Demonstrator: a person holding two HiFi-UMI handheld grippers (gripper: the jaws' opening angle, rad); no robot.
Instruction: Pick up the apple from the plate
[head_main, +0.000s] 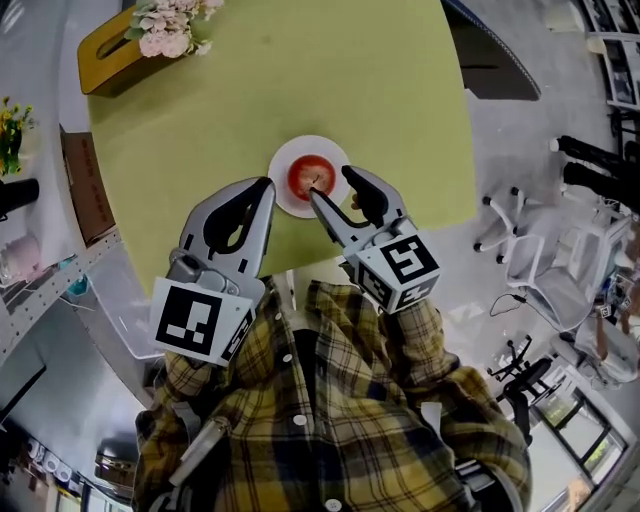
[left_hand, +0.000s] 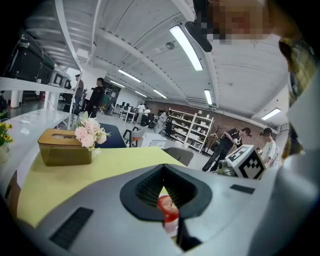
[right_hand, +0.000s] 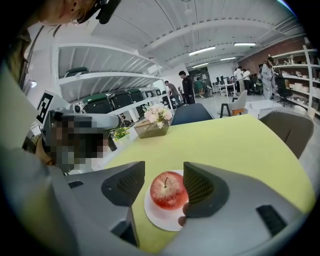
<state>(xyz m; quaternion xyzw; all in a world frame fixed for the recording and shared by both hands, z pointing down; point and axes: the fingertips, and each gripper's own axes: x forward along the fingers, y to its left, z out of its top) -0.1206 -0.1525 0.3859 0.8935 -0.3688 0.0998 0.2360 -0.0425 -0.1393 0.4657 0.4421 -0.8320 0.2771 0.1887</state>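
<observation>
A red apple (head_main: 311, 178) sits on a small white plate (head_main: 284, 160) near the front edge of the yellow-green table (head_main: 400, 100). My right gripper (head_main: 330, 184) is open just over the plate, with one jaw at the apple's near side and the other at its right. In the right gripper view the apple (right_hand: 169, 190) lies between the two dark pads (right_hand: 131, 184); a gap shows on the left side. My left gripper (head_main: 266, 185) is shut and empty just left of the plate. Through the gap behind its tips I see the apple (left_hand: 167, 207).
A wooden tissue box (head_main: 112, 62) with pink flowers (head_main: 170, 28) stands at the table's far left corner. White office chairs (head_main: 545, 275) stand on the floor to the right. People stand far back in the room.
</observation>
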